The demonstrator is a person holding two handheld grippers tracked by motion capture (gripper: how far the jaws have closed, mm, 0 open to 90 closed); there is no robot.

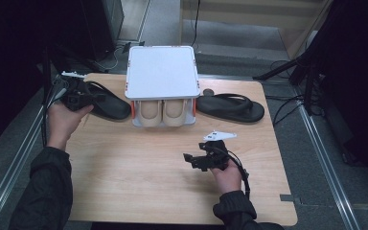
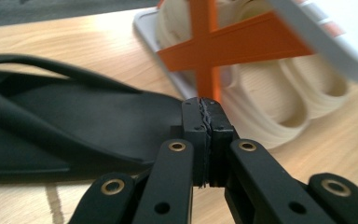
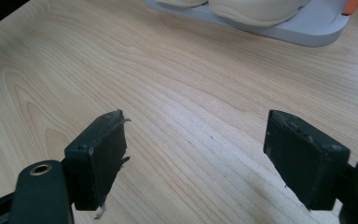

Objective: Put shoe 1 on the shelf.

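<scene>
At far left of the table, the left gripper [image 1: 84, 98] is closed on the black sandal's edge [image 1: 106, 101], long axis running left-right. Right gripper [image 1: 199, 160] open, well apart.

light: dim surroundings, table [image 1: 139, 167] evenly lit | shadows: soft | blur: near gripper parts, high view grainy

My table [image 1: 139, 182] is pale wood with rounded corners, standing on grey carpet [image 1: 316, 158]. Metal rails [image 1: 326, 172] run along the floor on both sides. Far off, a light wooden panel [image 1: 249, 14] crosses the back, black stand legs [image 1: 287, 67] and cables lie at far right, and darkness surrounds the edges.
</scene>
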